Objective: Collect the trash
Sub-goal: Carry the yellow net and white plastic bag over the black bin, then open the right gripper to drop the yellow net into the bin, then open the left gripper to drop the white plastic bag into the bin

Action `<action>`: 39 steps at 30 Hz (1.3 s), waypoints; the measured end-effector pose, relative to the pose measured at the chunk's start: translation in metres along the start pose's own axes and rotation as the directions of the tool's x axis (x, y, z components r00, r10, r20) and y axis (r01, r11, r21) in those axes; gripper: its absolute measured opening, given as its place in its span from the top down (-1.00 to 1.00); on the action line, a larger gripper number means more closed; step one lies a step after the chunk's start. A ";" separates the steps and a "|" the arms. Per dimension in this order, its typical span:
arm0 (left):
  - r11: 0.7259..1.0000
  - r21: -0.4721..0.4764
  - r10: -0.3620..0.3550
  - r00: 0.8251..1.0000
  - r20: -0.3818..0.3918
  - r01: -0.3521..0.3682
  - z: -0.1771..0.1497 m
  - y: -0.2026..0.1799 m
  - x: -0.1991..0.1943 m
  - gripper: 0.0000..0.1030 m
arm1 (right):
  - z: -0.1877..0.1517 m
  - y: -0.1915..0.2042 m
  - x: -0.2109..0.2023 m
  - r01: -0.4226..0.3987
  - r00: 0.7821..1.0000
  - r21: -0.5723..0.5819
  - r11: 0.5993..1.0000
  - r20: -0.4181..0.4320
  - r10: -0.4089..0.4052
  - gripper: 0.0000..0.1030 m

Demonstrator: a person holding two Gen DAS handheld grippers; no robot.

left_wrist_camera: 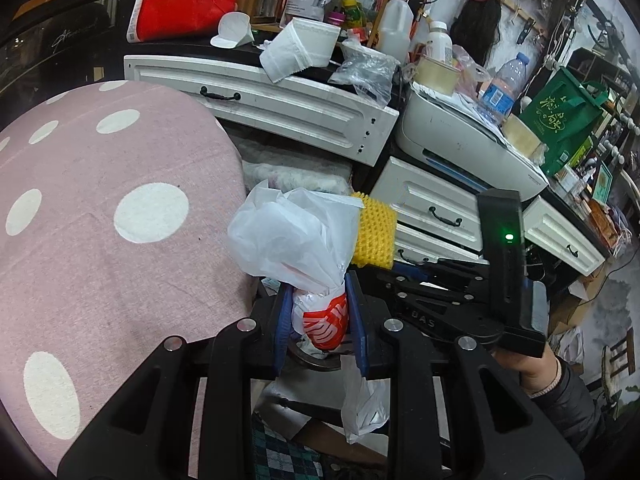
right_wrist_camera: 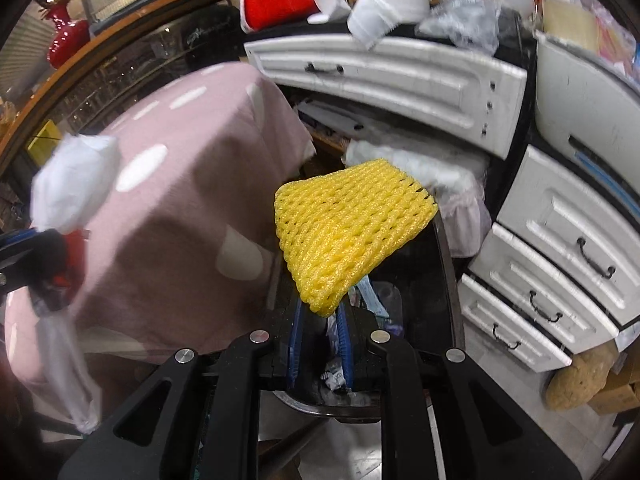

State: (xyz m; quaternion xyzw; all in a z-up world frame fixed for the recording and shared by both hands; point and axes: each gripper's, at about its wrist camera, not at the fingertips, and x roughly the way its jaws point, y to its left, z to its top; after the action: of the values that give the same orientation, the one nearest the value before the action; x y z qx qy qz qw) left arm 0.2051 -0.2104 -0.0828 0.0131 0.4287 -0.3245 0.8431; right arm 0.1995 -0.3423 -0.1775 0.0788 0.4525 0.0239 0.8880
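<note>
The left gripper (left_wrist_camera: pixel 320 320) has its blue-padded fingers (left_wrist_camera: pixel 282 320) closed on the gathered neck of a crumpled white plastic bag with an orange printed patch (left_wrist_camera: pixel 296 240); the bag's puffed top billows above the pads and a thin tail hangs below. The right gripper (right_wrist_camera: pixel 320 336) has its fingers (right_wrist_camera: pixel 296 336) pinched nearly together on the narrow corner of a yellow foam mesh fruit sleeve (right_wrist_camera: pixel 352 224), which fans out above them into a wide wedge.

Both pieces look very light and soft. The bag film is thin and slippery, so the bunched neck seems the surest hold; the foam net is springy, ribbed and compressible, and a corner pinch should hold it well enough.

Directly beneath the right fingers sits what may be a dark bin (right_wrist_camera: pixel 420 280) with wrappers inside, though blur makes that uncertain. To the left is a pink cloth with white dots (left_wrist_camera: pixel 100 208) covering a rounded surface; beyond stand white drawers with black handles (left_wrist_camera: pixel 280 100) under a cluttered worktop (left_wrist_camera: pixel 240 54)
</note>
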 end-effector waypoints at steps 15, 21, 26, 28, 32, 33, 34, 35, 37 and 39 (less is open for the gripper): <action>0.999 0.031 0.016 0.997 -0.075 -0.013 -0.006 -0.006 0.035 0.49 | -0.028 -0.027 0.057 0.060 0.990 0.105 0.993 -0.137 -0.045 -0.05; 0.998 0.056 0.038 0.995 -0.095 -0.032 -0.001 -0.010 0.054 0.49 | -0.025 -0.038 0.040 0.092 0.992 0.135 0.987 -0.093 -0.080 -0.16; 0.996 0.075 0.046 0.992 -0.119 -0.037 0.004 -0.015 0.073 0.49 | -0.021 -0.055 0.017 0.109 0.994 0.187 0.976 -0.045 -0.103 -0.20; 0.995 0.086 0.050 0.990 -0.131 -0.039 0.005 -0.017 0.082 0.49 | -0.021 -0.062 0.010 0.113 0.994 0.205 0.972 -0.029 -0.110 -0.21; 0.995 0.099 0.045 0.985 -0.169 -0.028 0.005 -0.021 0.101 0.49 | -0.021 -0.073 -0.002 0.136 0.990 0.229 0.964 -0.004 -0.139 -0.25; 0.994 0.107 0.047 0.983 -0.178 -0.028 0.005 -0.023 0.106 0.49 | -0.021 -0.074 -0.004 0.142 0.989 0.231 0.962 -0.001 -0.146 -0.26; 0.993 0.116 0.050 0.982 -0.184 -0.029 0.005 -0.024 0.110 0.49 | -0.022 -0.076 -0.006 0.148 0.988 0.235 0.961 0.002 -0.153 -0.26; 0.992 0.125 0.054 0.981 -0.189 -0.031 0.004 -0.026 0.113 0.49 | -0.023 -0.078 -0.007 0.149 0.988 0.242 0.959 0.005 -0.155 -0.27; 0.989 0.146 0.062 0.978 -0.198 -0.034 0.005 -0.030 0.121 0.49 | -0.024 -0.081 -0.008 0.149 0.988 0.253 0.956 0.008 -0.156 -0.28; 0.986 0.161 0.067 0.976 -0.205 -0.034 0.005 -0.033 0.128 0.49 | -0.026 -0.085 -0.010 0.152 0.987 0.262 0.953 0.010 -0.160 -0.29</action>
State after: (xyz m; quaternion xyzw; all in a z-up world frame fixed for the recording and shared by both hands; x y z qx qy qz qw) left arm 0.2443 -0.3070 -0.1648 0.1243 0.4879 -0.3322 0.7976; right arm 0.1707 -0.4239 -0.1980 0.1590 0.4426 -0.1073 0.8760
